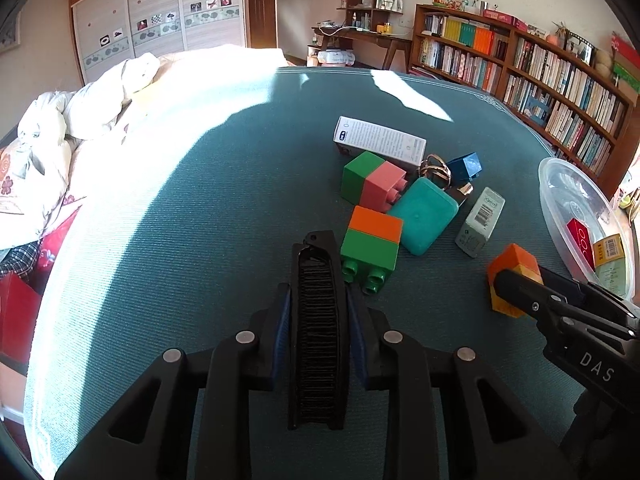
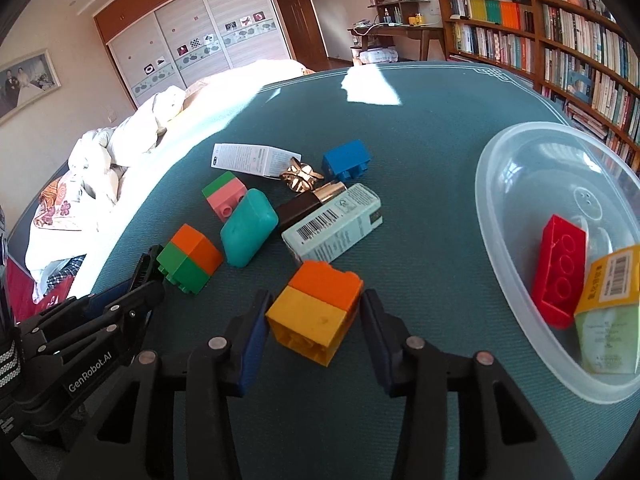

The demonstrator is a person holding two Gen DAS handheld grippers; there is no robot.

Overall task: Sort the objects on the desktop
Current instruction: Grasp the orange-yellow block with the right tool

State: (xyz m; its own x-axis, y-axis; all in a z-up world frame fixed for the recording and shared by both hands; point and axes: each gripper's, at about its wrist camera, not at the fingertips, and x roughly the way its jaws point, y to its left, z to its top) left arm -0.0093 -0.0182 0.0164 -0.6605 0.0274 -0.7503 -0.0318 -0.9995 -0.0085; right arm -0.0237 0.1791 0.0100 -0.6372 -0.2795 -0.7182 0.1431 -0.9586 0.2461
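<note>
Two views split the scene: only the left wrist shows the left gripper (image 1: 318, 312) pinching a black ridged comb (image 1: 318, 320) above the teal woven cloth (image 1: 200, 220). The right wrist shows the right gripper (image 2: 314, 332) spread around an orange-and-yellow studded block (image 2: 316, 308) (not squeezing it), beside a clear plastic bowl (image 2: 520, 160) holding a glossy red brick (image 2: 560, 268).
</note>
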